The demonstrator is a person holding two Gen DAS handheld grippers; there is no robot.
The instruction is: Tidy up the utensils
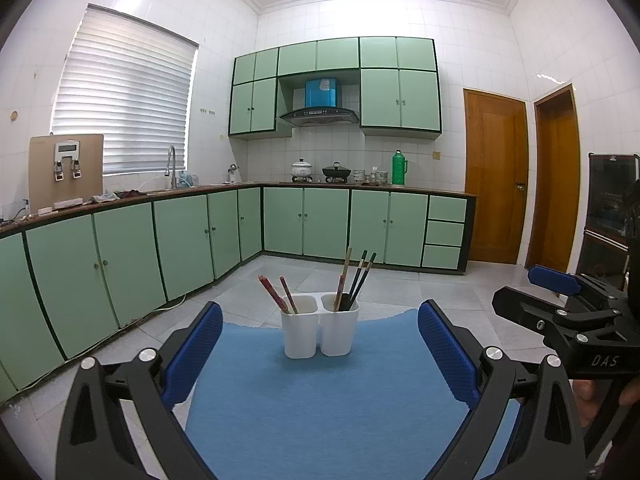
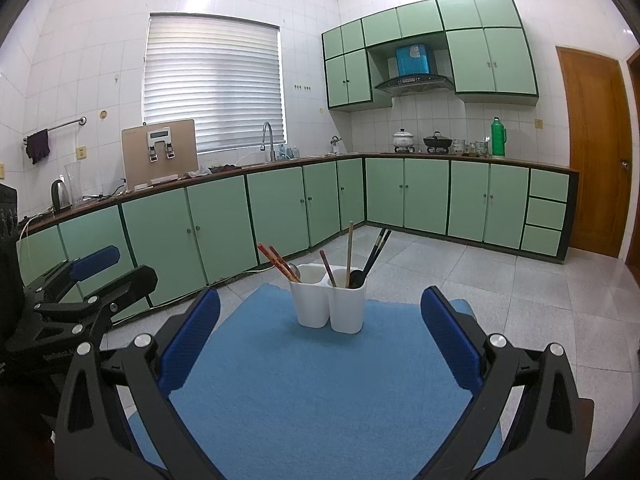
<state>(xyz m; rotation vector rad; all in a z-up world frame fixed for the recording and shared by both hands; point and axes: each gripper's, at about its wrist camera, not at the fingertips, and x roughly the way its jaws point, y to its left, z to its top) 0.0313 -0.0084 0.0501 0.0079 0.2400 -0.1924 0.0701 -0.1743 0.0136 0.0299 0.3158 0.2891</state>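
A white two-compartment utensil holder stands on a blue mat. Its left compartment holds red chopsticks. Its right compartment holds a wooden chopstick, dark chopsticks and a dark spoon. My left gripper is open and empty, short of the holder. My right gripper is open and empty, also short of it. Each gripper shows at the edge of the other's view.
Green floor cabinets run along the left and back walls. A light tiled floor lies beyond the mat. Wooden doors stand at the right. A dark cabinet is at far right.
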